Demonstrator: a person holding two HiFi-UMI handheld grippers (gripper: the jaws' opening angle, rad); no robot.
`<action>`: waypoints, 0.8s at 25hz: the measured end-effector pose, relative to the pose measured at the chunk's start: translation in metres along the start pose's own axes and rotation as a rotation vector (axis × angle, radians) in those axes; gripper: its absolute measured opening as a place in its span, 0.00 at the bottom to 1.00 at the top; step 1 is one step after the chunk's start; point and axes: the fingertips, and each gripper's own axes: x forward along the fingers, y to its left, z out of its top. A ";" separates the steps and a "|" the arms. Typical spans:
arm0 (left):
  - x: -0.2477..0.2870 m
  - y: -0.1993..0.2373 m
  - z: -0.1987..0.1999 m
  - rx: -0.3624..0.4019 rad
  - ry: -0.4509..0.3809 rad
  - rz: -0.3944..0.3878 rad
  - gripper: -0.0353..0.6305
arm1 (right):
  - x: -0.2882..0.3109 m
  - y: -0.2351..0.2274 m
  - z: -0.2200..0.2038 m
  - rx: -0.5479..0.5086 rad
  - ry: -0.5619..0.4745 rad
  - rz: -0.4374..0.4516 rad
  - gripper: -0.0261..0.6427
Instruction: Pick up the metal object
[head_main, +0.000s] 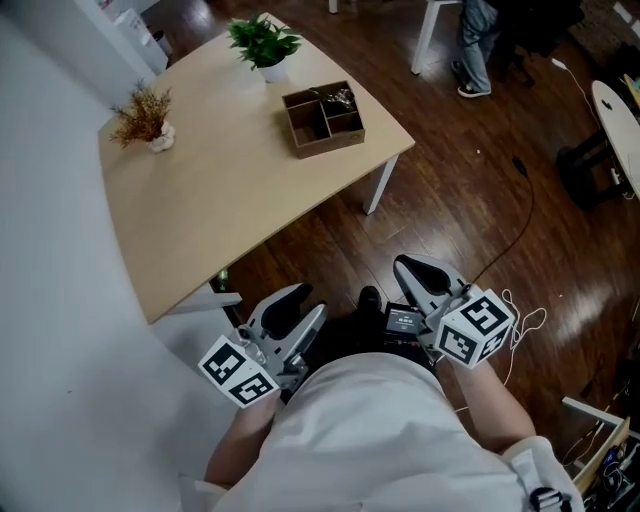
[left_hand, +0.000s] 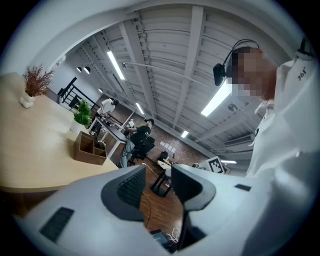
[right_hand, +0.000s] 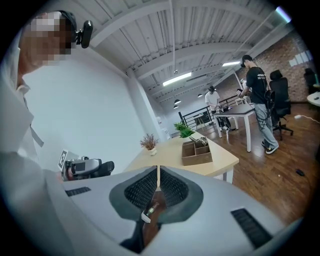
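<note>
- A dried brown sprig in a small white vase stands well to the left of the brown wooden divided box, near the left edge of the pale wooden surface.
- The left gripper hangs well short of the box, off the surface and low by the person's body. Its fingers are released, and the left gripper view shows only dark wooden floor in the gap between them.
- A leafy green plant in a white pot sits just behind the box and a little to its left, near the far edge of the surface.
- The box itself rests near the right-hand corner of the surface, its compartments open at the top.
- The shiny metal object lies inside the box, in the far compartment on its right side, and neither gripper touches it.
- The right gripper is held on the near side of the box and to its right, over the floor and well apart from it. Its fingers are clenched tip to tip with nothing between them, and its own view looks across at the box from a distance.
- A black cable trails over the floor well to the right of the box.
</note>
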 end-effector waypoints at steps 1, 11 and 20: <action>0.004 0.004 0.002 -0.001 0.000 -0.001 0.28 | 0.006 -0.004 0.002 0.000 0.001 0.002 0.04; 0.071 0.076 0.054 0.027 -0.017 0.060 0.28 | 0.085 -0.072 0.055 -0.013 -0.006 0.068 0.04; 0.143 0.115 0.097 0.055 -0.019 0.073 0.28 | 0.126 -0.138 0.105 -0.070 -0.004 0.079 0.04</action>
